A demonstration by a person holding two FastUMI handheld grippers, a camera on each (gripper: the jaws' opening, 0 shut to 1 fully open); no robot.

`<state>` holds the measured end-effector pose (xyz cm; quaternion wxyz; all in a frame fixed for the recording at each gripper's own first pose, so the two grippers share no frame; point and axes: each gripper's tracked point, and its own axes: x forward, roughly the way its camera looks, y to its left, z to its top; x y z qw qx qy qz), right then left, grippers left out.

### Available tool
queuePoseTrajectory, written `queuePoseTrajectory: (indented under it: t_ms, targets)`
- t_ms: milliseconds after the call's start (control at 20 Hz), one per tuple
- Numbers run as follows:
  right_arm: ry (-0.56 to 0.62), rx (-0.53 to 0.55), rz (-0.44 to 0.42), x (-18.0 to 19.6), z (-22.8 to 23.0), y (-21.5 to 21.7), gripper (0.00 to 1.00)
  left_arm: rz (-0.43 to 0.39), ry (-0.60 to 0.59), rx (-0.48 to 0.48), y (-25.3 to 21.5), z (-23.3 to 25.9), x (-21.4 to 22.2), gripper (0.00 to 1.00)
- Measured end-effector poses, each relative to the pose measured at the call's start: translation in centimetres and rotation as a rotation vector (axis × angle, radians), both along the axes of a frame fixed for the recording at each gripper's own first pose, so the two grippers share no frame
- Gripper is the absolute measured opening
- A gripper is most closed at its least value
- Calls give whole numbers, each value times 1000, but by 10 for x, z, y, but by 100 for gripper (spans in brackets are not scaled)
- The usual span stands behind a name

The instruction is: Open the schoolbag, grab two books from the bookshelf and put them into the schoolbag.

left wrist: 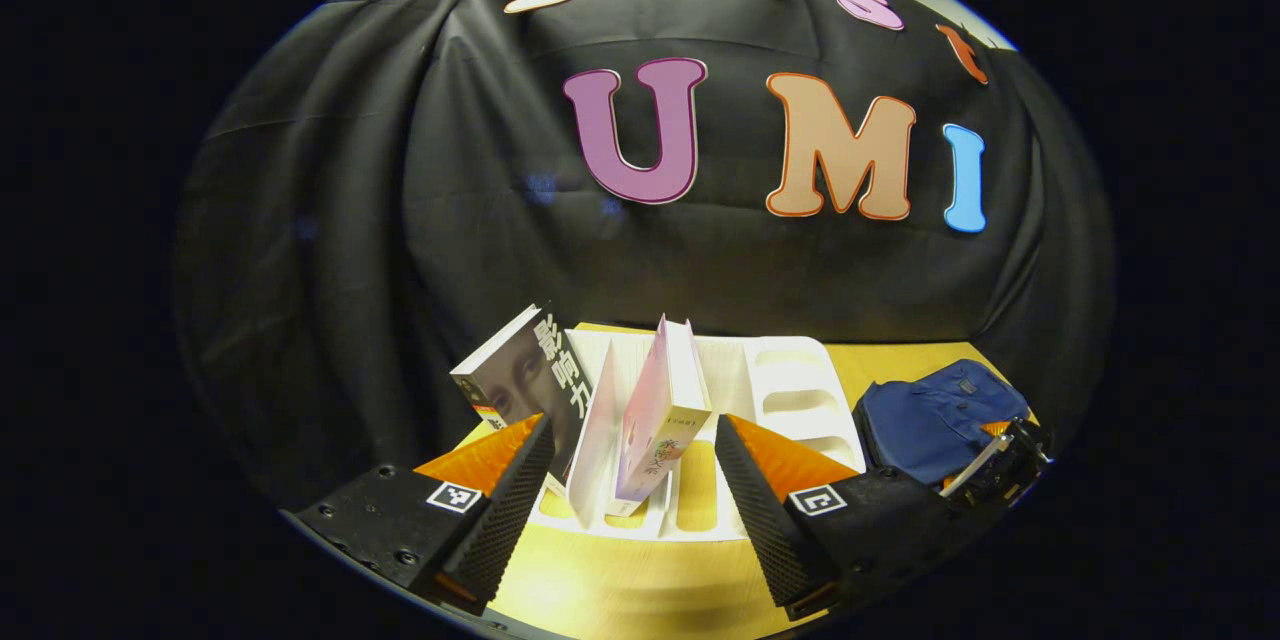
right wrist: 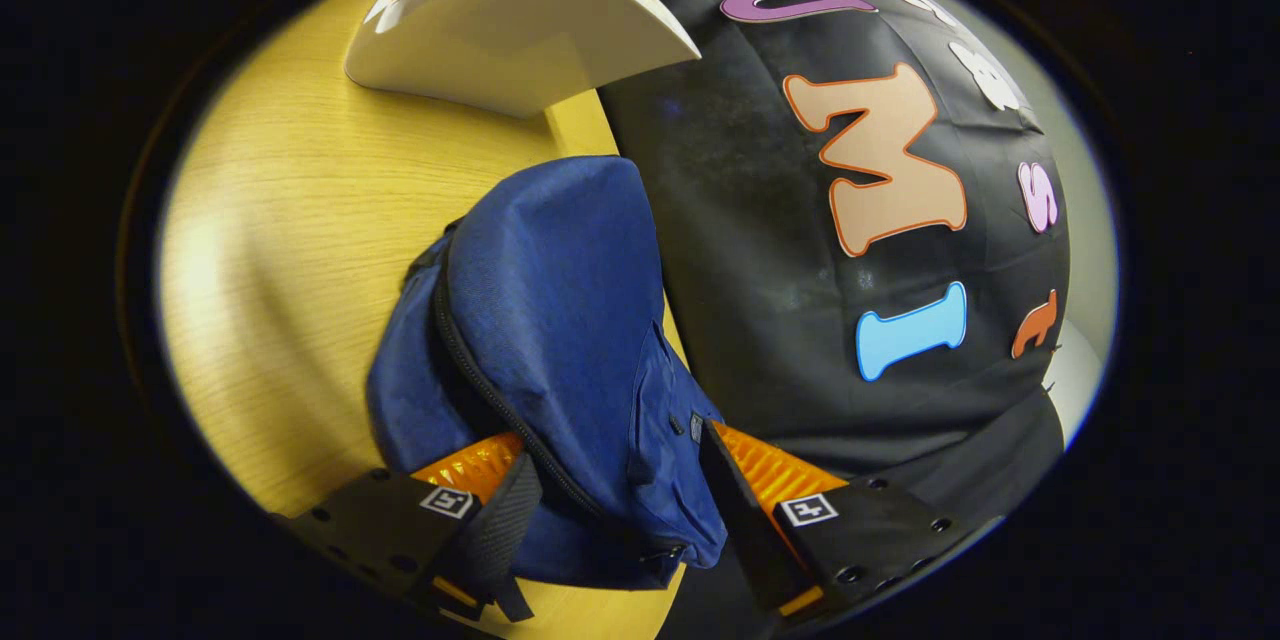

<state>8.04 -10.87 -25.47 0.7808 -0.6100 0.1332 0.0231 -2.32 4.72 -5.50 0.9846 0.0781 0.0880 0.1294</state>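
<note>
Two grippers at work: one faces the bookshelf, the other straddles the schoolbag.

In the left gripper view, our left gripper stands spread wide before the white bookshelf on the tabletop; a pink book stands upright in the bookshelf, a dark book leans at its left end, and the blue schoolbag lies right of it, with the other gripper beside the bag. In the right gripper view, our right gripper is released, fingers either side of the zipped schoolbag; we cannot tell whether they touch it. The bookshelf sits beyond.
</note>
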Motion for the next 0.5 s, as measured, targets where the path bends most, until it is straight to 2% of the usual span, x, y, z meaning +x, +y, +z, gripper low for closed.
queuePoseTrajectory:
  t_ms: [150, 250, 300, 350, 400, 500]
  targets:
    - [53, -6, 16, 6, -19, 6, 67, 2, 3, -2, 0, 0, 0, 92]
    - [68, -33, 26, 9, -25, 9, 49, 4, 6, -4, 0, -2, 0, 95]
    - [74, -43, 28, 11, -26, 8, 39, 5, 7, -5, -1, -2, 0, 92]
    - [83, -46, 22, 10, -30, 7, 30, 5, 9, -6, -1, -3, -1, 95]
    - [80, -52, 25, 13, -31, 7, 36, 7, 11, -8, -1, -3, -1, 95]
    - [63, -58, 34, 15, -27, 7, 13, 5, 17, -9, -1, -6, -1, 95]
